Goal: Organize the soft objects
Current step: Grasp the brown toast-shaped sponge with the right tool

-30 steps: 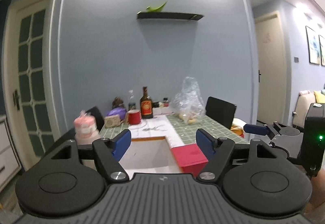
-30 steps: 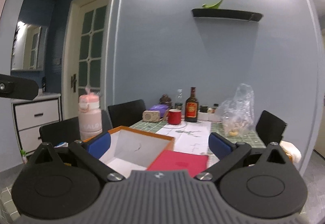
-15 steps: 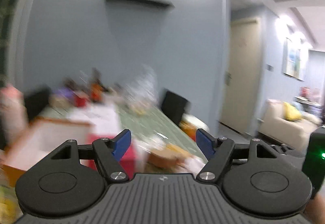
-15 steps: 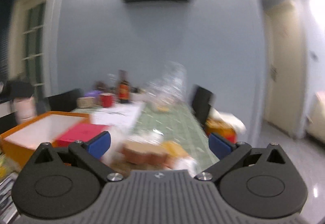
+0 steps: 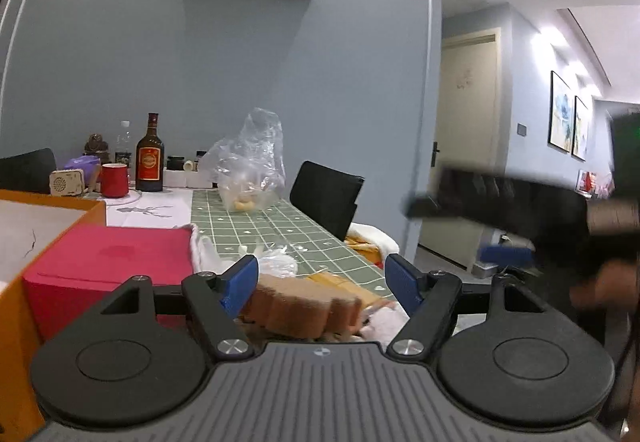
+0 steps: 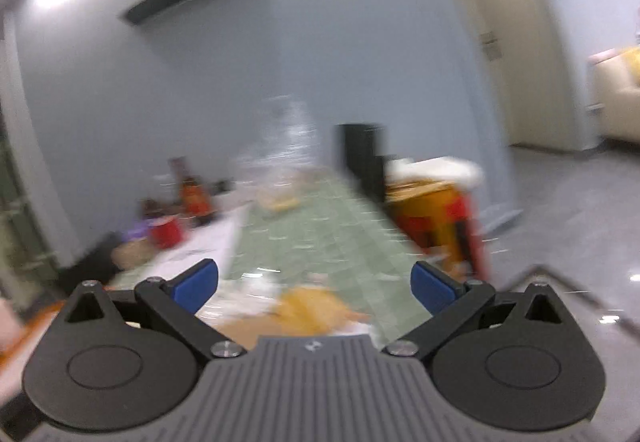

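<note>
My left gripper (image 5: 324,284) is open, its blue pads wide apart, with a brown bread-like soft object (image 5: 304,308) lying on the table between and just beyond them. A crumpled clear wrapper (image 5: 276,264) and a white soft item (image 5: 386,324) lie beside it. An orange box (image 5: 60,213) with a white inside and a red lid (image 5: 108,262) stand to the left. My right gripper (image 6: 314,288) is open too, above a blurred yellow soft object (image 6: 312,308). The right gripper's body appears as a dark blur (image 5: 520,201) at the right of the left wrist view.
A green checked tablecloth (image 5: 256,226) covers the table. At the far end stand a brown bottle (image 5: 149,155), a red mug (image 5: 115,179), a small radio (image 5: 67,181) and a clear plastic bag (image 5: 250,165). A black chair (image 5: 326,197) and a blurred orange-red container (image 6: 438,213) stand to the right.
Both grippers swung right, away from the orange box, toward the soft items near the table's edge. The right wrist view is still blurred and tilted. Both stay open.
</note>
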`<state>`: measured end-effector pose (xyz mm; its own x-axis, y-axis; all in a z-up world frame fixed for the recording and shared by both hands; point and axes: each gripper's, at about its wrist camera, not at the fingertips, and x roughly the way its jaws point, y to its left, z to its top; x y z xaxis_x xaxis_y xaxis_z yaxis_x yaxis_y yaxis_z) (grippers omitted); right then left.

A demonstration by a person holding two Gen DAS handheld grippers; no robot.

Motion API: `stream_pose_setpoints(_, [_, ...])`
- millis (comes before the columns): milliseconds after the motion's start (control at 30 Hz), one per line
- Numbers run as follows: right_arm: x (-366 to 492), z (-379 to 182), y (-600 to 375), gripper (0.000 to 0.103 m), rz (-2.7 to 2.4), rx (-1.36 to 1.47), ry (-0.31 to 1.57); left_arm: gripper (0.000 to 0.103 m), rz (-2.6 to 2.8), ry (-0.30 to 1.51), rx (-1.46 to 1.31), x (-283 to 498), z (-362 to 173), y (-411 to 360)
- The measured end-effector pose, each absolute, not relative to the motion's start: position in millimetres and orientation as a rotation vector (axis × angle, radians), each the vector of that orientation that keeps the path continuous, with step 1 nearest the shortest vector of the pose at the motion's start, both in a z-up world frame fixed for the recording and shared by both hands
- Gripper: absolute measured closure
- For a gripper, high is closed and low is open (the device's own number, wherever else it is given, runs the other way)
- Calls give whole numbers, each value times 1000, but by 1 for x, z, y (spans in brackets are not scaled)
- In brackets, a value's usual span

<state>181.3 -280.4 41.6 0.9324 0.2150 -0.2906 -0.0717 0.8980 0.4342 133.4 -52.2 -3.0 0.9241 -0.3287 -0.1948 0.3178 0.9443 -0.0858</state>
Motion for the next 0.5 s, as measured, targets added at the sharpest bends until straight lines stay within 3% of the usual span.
stream_pose_setpoints(167, [228,20,-260,3,451,410,404,18,-305,266,-72,138,-11,-50])
stream_pose_setpoints(333, [235,3,-236,3,370,218,455,18,-293,376,-26,142,-20,-55])
stream_pose_setpoints(500, [232,-12,-240,3,424,264,521,18,-294,447,-56,145,-30,-58])
